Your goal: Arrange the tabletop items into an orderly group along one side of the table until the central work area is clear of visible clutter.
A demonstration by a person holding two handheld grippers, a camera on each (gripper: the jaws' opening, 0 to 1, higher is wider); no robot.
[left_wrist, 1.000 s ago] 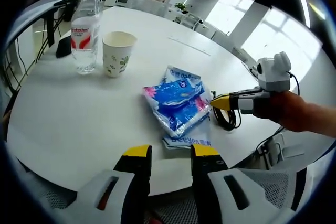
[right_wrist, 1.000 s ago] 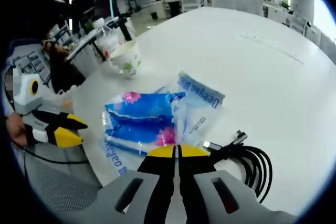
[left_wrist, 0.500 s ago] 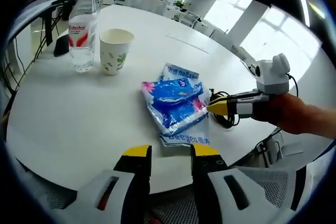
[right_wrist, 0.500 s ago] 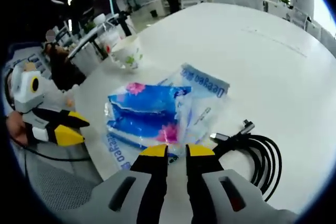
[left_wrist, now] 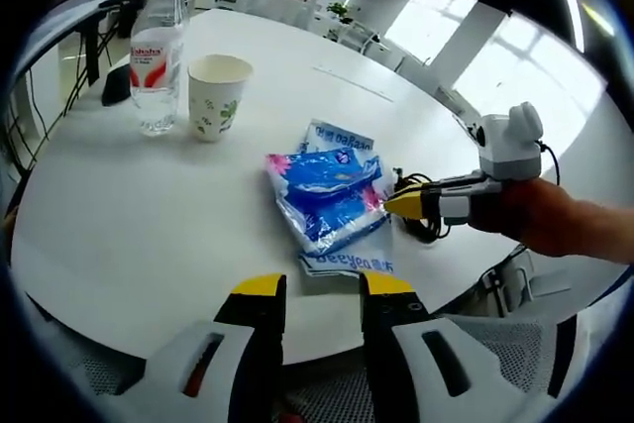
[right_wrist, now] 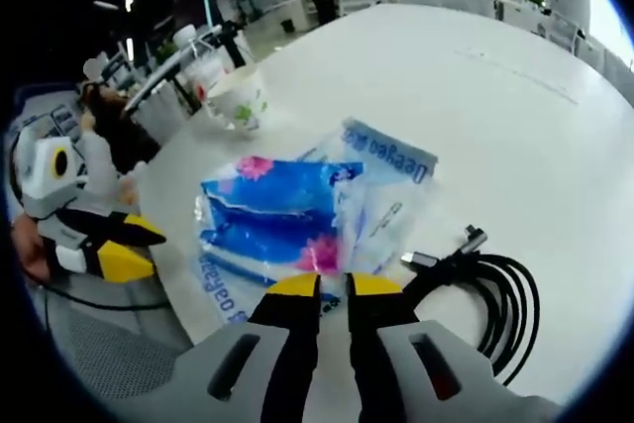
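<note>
Right gripper [right_wrist: 334, 284] at the blue pack [right_wrist: 277, 220], lower centre of its view.

We find its jaws slightly spread, tips at the pack's near edge, nothing pinched; the left gripper [left_wrist: 313, 287] likewise parted and empty. We advise pinching the pack's edge, clear of the cable [right_wrist: 490, 299]. Bottle [left_wrist: 158, 56] and cup [left_wrist: 218, 96] stand upper left on the white round table [left_wrist: 129, 225]. An open office lies behind.

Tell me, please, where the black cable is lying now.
In the right gripper view the coiled black cable lies on the white table, right of the blue tissue pack and close beside the right gripper.
</note>
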